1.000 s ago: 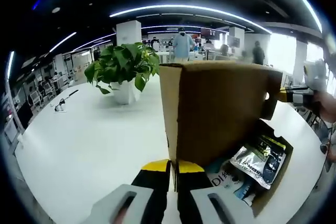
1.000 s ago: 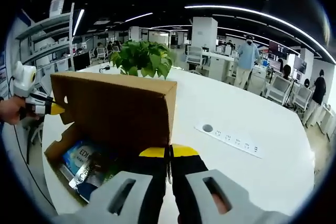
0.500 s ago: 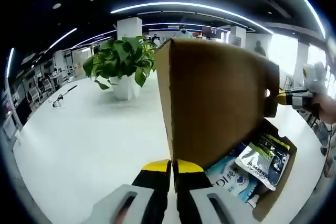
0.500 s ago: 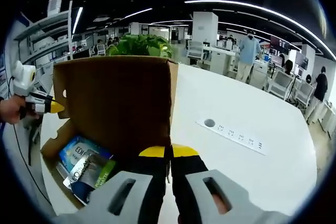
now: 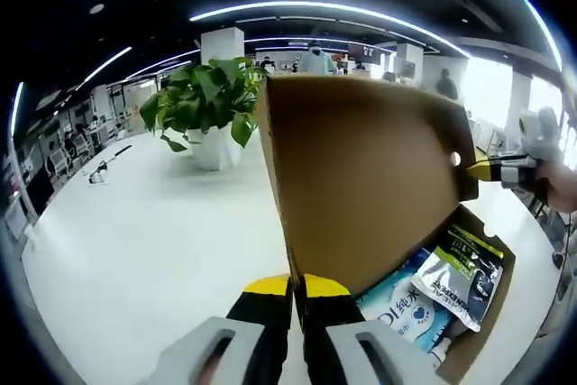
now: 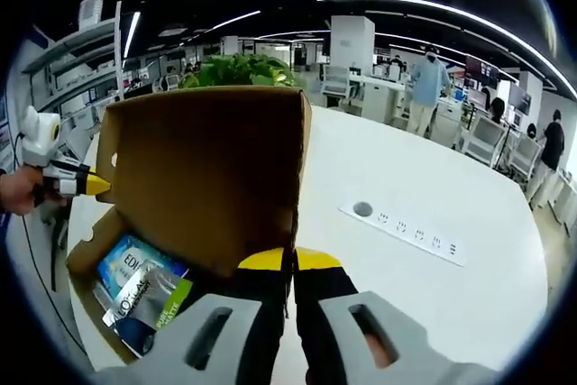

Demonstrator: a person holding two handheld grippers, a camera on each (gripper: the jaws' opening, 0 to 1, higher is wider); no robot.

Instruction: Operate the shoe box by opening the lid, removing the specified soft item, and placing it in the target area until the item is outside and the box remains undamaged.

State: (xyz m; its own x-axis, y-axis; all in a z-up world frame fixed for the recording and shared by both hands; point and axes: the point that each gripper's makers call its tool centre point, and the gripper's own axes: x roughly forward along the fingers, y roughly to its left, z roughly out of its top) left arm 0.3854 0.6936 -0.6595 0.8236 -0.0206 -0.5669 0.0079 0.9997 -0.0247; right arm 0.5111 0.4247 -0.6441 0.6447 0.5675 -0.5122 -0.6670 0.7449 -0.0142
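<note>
With the lid of the shoe box raised steeply, both grippers are clamped on its front edge, one at each corner. In the left gripper view the left gripper has its yellow-tipped jaws pressed together on the lid's near corner; the right gripper shows at the far corner, yellow tip against the cardboard, a hand behind it. In the right gripper view the right gripper pinches the near corner the same way, jaws narrow on the card, and the left gripper sits at the far corner of the lid. The brown box rests on a white table. Inside lie soft packets: a blue-and-white pouch and a grey-black pouch with green trim overlapping it; the same blue pouch and grey pouch show under the lid. A potted plant stands on the table beyond the box. A white power strip lies flat on the table, well apart from the box. People stand in the office background.
</note>
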